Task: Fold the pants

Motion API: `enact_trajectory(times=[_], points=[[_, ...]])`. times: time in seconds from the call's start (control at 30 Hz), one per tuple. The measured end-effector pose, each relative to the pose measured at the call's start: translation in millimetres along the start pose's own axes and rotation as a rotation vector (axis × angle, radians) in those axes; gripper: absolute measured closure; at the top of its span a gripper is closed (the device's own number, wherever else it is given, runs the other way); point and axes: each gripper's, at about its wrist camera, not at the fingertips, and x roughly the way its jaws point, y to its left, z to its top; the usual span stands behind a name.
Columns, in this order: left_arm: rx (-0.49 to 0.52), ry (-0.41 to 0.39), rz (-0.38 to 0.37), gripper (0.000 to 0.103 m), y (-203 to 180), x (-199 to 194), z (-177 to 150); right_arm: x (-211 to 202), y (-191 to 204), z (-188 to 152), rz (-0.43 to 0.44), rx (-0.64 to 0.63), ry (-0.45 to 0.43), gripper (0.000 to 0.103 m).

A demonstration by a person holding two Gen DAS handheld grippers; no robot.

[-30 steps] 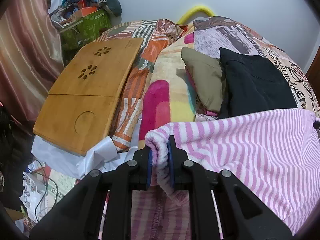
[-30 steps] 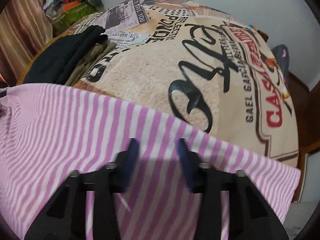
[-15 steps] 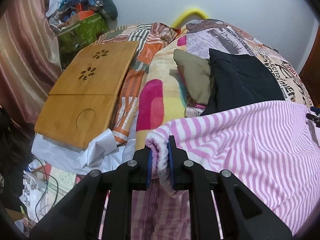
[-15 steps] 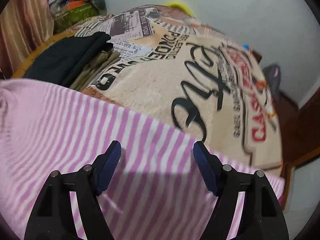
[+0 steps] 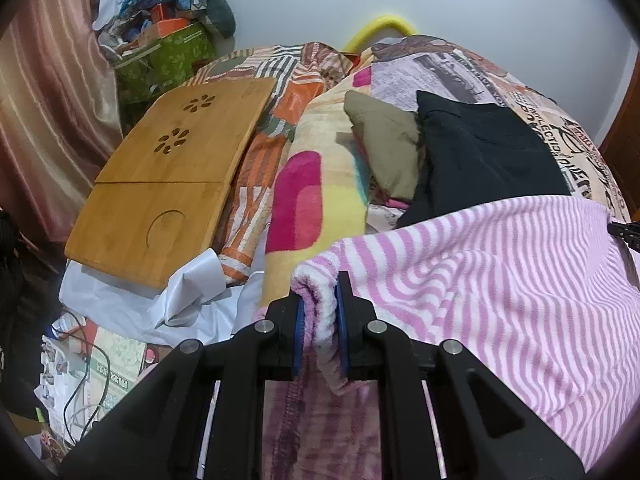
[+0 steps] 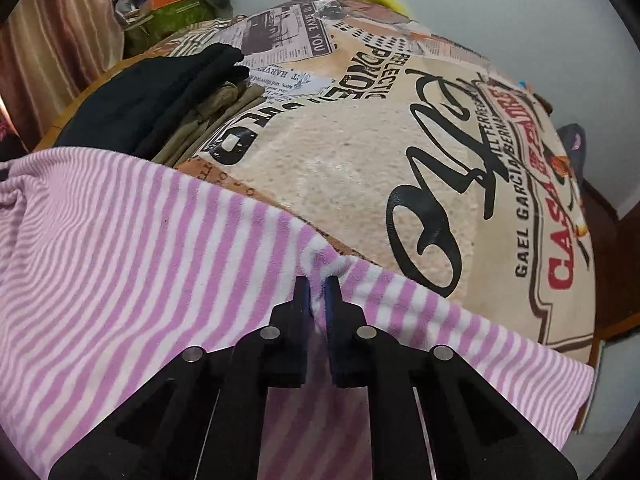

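The pink-striped pants (image 5: 500,288) lie spread across the bed (image 6: 360,184), filling the lower half of both views. The left gripper (image 5: 320,312) is clamped on a bunched corner of the fabric at bottom centre of its frame. The right gripper (image 6: 316,300) has just been closing and now pinches the far edge of the pants, where the cloth puckers between the pads. With both grips set, the step in hand looks like lifting that edge to carry it over for a fold. Doing it well likely means raising both ends evenly, keeping the edge taut so no slack sags, and steering clear of the black garment (image 5: 488,152) and olive garment (image 5: 384,148) just beyond.
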Motion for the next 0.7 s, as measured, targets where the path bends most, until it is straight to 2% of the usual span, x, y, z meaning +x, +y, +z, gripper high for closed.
enact_trajectory(times=[0.3,0.5,0.7], points=[[-0.008,-0.058,-0.004,0.09,6,-42,-6,-37,1,-12,-0.028,0.086,-0.096,0.099],[-0.001,-0.104,-0.01,0.09,3,-69,1,-89,7,-13,-0.103,0.109,-0.2,0.099],[0.029,-0.164,-0.048,0.09,0,-107,-2,-148,19,-29,-0.121,0.127,-0.294,0.099]])
